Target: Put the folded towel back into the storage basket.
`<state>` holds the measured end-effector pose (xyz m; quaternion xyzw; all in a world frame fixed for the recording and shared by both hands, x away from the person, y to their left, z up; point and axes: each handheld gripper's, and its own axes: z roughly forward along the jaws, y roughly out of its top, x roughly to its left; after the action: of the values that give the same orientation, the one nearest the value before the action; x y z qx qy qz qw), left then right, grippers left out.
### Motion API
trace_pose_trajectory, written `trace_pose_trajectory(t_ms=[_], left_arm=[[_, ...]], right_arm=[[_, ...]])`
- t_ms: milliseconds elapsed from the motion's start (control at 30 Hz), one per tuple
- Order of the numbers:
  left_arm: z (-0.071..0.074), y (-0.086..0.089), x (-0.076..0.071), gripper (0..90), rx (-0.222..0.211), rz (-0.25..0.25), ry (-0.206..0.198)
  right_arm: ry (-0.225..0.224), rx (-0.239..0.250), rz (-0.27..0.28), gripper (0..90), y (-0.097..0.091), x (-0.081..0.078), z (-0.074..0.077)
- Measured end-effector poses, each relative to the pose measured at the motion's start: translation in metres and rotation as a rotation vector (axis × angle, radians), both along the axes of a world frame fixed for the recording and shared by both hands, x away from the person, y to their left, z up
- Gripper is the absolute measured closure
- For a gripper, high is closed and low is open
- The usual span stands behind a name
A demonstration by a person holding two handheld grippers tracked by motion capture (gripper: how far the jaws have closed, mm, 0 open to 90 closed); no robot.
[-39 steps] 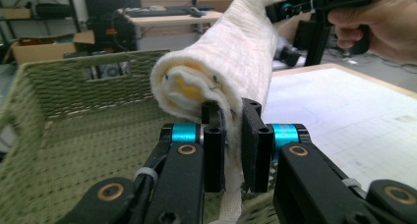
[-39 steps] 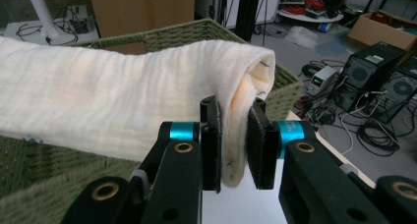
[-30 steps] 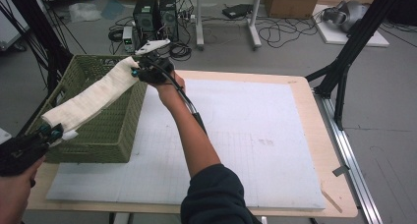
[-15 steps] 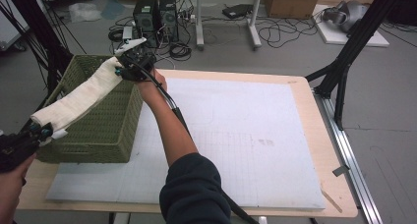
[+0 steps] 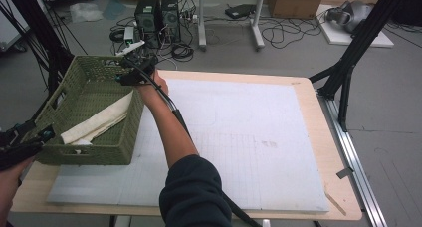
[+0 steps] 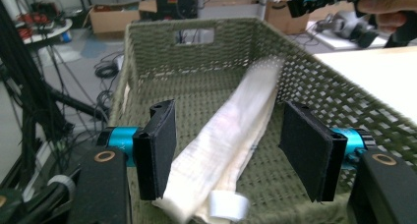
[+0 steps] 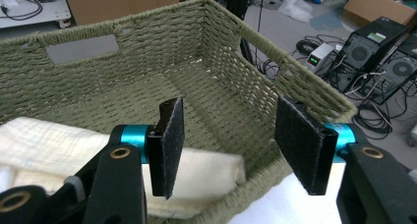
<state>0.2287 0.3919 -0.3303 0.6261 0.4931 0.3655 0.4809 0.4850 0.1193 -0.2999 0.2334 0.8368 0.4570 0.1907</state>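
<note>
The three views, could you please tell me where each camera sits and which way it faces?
High view: above the person's side, looking forward and down on the table; a sleeved forearm shows.
Left gripper view: on the left hand-held gripper, looking along the basket; open jaws show.
Right gripper view: on the right hand-held gripper, facing the basket's corner; open jaws show.
All share the basket and folded cloth.

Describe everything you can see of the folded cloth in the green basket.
The folded cloth is cream-white, soft and gauzy-looking, folded into a long narrow band with a small white tag at one end. It lies inside the green woven basket, running slantwise across the floor and resting against the side wall nearest the white mat. The left tongs have just been opening and straddle its near end without pressing it; the right tongs, also just opened, hang above its far end.
</note>
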Motion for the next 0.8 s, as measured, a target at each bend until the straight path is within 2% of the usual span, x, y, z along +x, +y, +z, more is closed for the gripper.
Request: trace_pose_trajectory(t_ms=[167,267,333,433,500,567,700,800], left_arm=[[0.002,-0.012,0.001,38.8,0.002,-0.043,-0.022],[0.003,-0.02,0.003,37.5,-0.016,-0.076,-0.03],[0.005,-0.027,0.005,36.5,-0.032,-0.097,-0.037],[0.008,-0.038,0.008,30.9,-0.078,-0.132,-0.052],[0.009,-0.045,0.01,25.3,-0.099,-0.144,-0.064],[0.009,-0.055,0.014,17.6,-0.12,-0.163,-0.067],[0.006,-0.073,0.02,17.3,-0.124,-0.203,-0.064],[0.004,-0.087,0.026,17.4,-0.119,-0.229,-0.048]], right_arm=[[-0.024,0.03,0.017,41.6,-0.02,-0.007,0.016],[-0.03,0.037,0.027,40.5,-0.036,-0.011,0.024],[-0.036,0.041,0.025,38.5,-0.054,-0.013,0.03],[-0.022,0.054,0.017,31.1,-0.081,-0.017,0.038],[-0.016,0.069,0.023,22.8,-0.101,-0.019,0.041],[-0.03,0.084,0.009,21.1,-0.121,-0.024,0.042],[-0.035,0.094,-0.024,17.6,-0.159,-0.035,0.038],[-0.03,0.102,-0.049,15.7,-0.183,-0.043,0.031]])
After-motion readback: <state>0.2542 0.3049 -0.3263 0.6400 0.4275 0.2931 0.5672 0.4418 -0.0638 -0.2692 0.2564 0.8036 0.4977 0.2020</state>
